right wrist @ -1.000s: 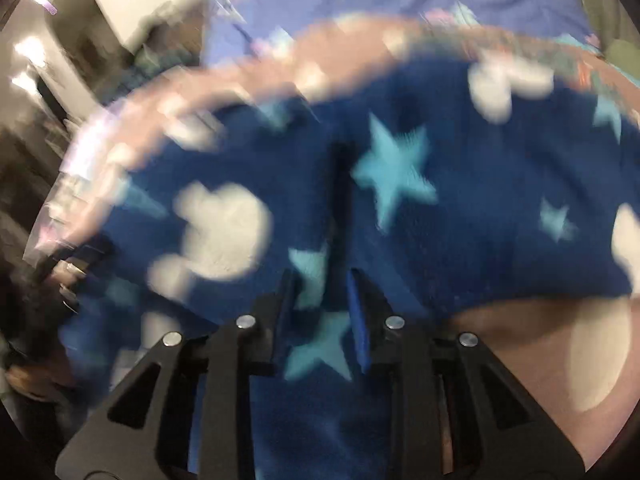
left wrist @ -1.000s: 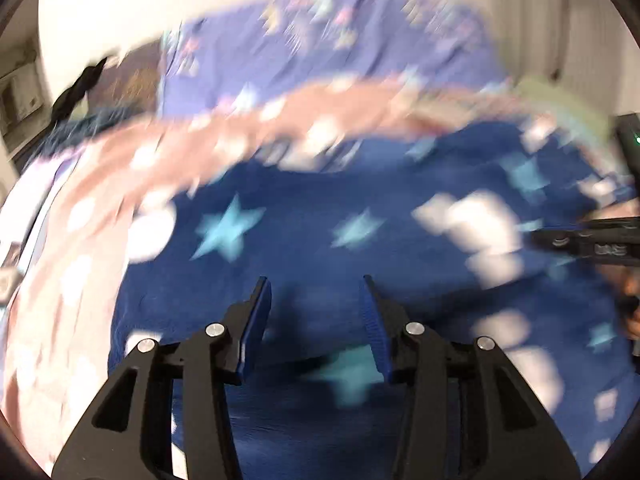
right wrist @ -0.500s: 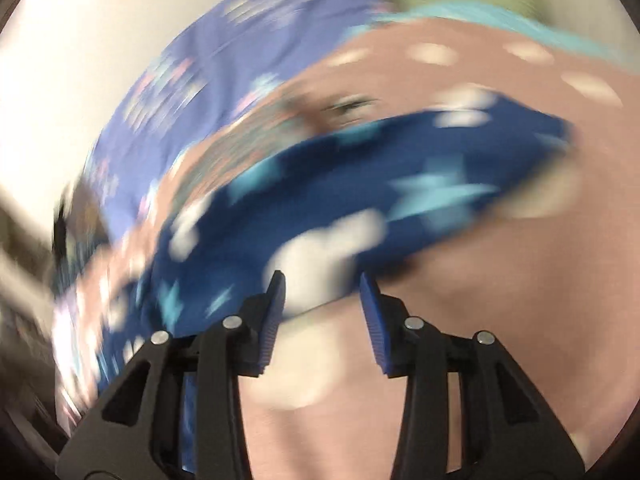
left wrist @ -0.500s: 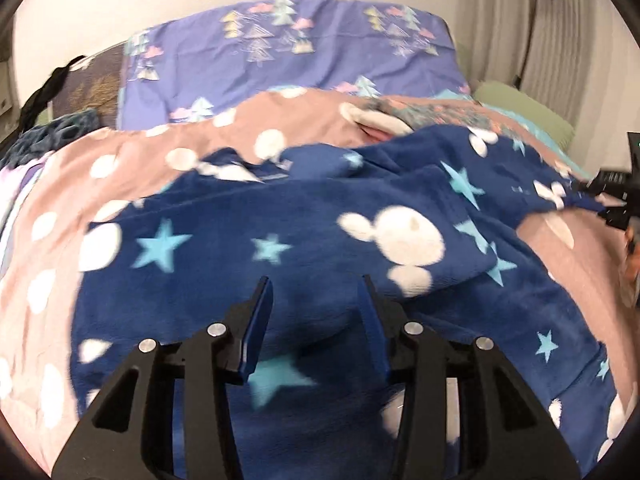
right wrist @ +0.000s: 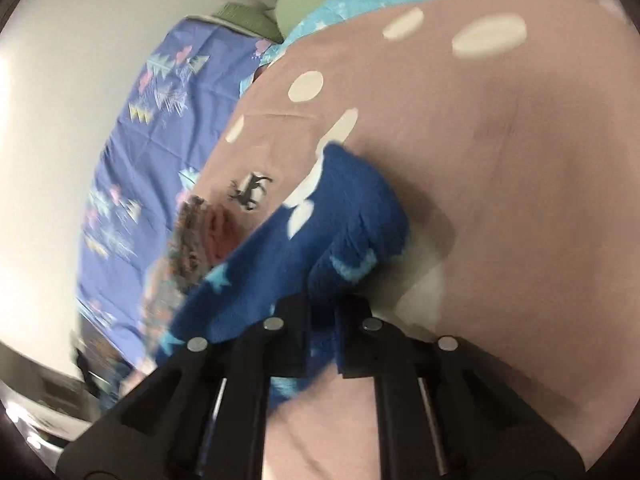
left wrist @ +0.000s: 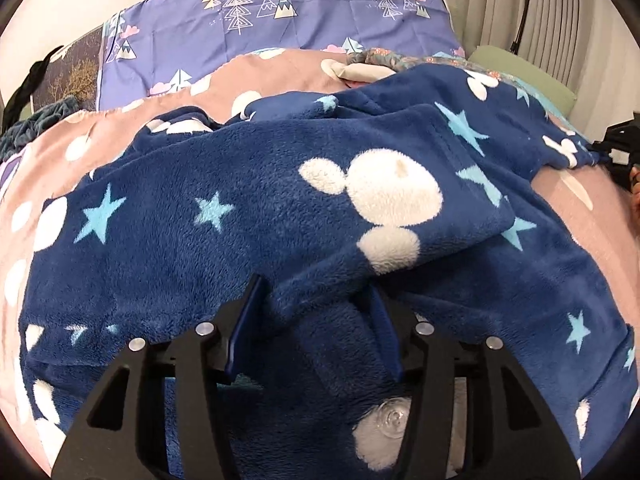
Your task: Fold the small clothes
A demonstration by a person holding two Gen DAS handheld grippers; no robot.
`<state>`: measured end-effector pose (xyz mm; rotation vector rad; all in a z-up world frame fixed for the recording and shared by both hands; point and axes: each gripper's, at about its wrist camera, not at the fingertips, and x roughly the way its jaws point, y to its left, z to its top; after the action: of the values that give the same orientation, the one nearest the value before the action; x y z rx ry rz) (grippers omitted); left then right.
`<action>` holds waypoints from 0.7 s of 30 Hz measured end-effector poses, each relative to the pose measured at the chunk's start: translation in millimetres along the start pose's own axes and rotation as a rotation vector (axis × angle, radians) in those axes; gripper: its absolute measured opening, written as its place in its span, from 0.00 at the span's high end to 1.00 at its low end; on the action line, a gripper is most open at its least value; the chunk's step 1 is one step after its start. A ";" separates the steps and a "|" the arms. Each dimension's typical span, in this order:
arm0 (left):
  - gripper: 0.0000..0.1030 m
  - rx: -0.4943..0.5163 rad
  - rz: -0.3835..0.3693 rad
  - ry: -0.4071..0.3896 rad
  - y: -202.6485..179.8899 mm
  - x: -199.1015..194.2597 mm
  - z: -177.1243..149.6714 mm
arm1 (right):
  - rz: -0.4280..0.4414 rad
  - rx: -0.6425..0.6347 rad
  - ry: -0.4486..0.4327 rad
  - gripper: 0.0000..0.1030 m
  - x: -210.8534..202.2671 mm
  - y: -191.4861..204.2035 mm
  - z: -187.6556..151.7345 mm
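Note:
A navy fleece garment (left wrist: 248, 208) with light-blue stars and white mouse heads lies spread and partly folded on a pink dotted bedspread (left wrist: 44, 148). My left gripper (left wrist: 316, 300) is open, its jaws standing on either side of a folded edge of the fleece. My right gripper (right wrist: 322, 312) is shut on one end of the same garment (right wrist: 344, 216), pinching a bunched corner just above the pink bedspread (right wrist: 520, 160). The right gripper also shows at the far right edge of the left wrist view (left wrist: 620, 140).
A purple pillow (left wrist: 288, 12) with tree prints leans at the head of the bed, against a white wall. A green cushion (left wrist: 520, 68) lies at the far right near a curtain. A dark bag (left wrist: 28, 80) sits at the far left.
The left gripper has moved down to the fleece's folded edge. The right gripper has swung to the garment's far end and closed on its corner.

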<state>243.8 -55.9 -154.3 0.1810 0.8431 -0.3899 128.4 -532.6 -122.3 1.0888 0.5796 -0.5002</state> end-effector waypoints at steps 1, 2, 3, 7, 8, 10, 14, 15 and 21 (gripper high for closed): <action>0.48 -0.008 -0.008 -0.004 1.5 -0.4 -0.3 | 0.018 -0.016 -0.006 0.92 -0.7 8.3 0.2; 0.48 -0.012 -0.012 -0.006 1.8 -0.9 -0.4 | 0.044 -0.060 -0.013 0.92 -4.3 19.5 -4.6; 0.48 -0.016 -0.018 -0.007 2.3 -1.0 -0.3 | 0.080 -0.122 -0.016 0.92 -11.0 37.5 -13.7; 0.46 -0.036 -0.044 -0.014 6.0 -1.8 -0.2 | 0.296 -0.324 0.043 0.92 -36.5 122.4 -65.1; 0.46 -0.044 -0.054 -0.018 7.8 -2.6 -0.7 | 0.328 -0.390 0.049 0.92 -40.4 143.3 -79.5; 0.46 -0.062 -0.076 -0.026 11.7 -4.1 -1.1 | 0.429 -0.574 0.083 0.92 -52.8 192.9 -129.2; 0.46 -0.162 -0.185 -0.057 32.0 -8.8 -3.8 | 0.564 -0.820 0.274 0.80 -42.4 239.1 -233.2; 0.46 -0.192 -0.217 -0.062 38.1 -9.1 -4.9 | 0.538 -0.877 0.306 0.72 -33.5 240.8 -254.7; 0.43 -0.329 -0.354 -0.099 59.2 -15.7 -7.1 | 0.396 -0.845 0.528 0.67 24.0 190.6 -305.1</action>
<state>253.5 4.6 -146.9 -0.2949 0.8298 -0.5785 210.1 -181.5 -115.7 0.4766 0.8975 0.3870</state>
